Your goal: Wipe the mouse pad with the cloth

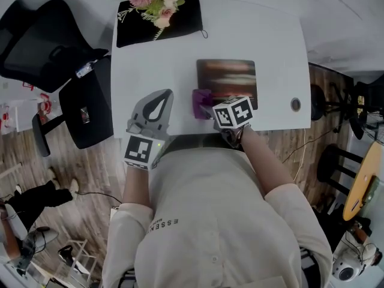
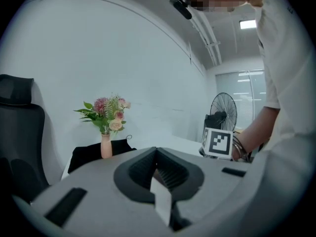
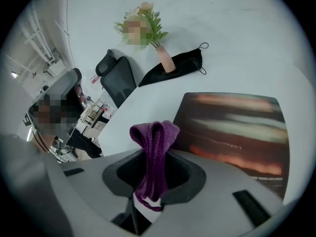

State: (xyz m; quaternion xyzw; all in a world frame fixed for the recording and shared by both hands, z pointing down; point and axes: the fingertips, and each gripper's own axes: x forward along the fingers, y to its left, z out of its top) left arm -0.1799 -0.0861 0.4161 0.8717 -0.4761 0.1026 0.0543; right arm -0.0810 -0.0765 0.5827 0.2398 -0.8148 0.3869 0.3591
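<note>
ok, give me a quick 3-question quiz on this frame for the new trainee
1. Multiple choice: the right gripper is shut on A a sponge, B a purple cloth, C nothing.
2. True or false: the left gripper holds nothing.
3. Fill in: in the head view, the cloth sits at the mouse pad's ___ edge.
Key: 1 B; 2 true; 3 left.

The only readable print is "ESSEN", on the person's light shirt (image 1: 216, 215).
</note>
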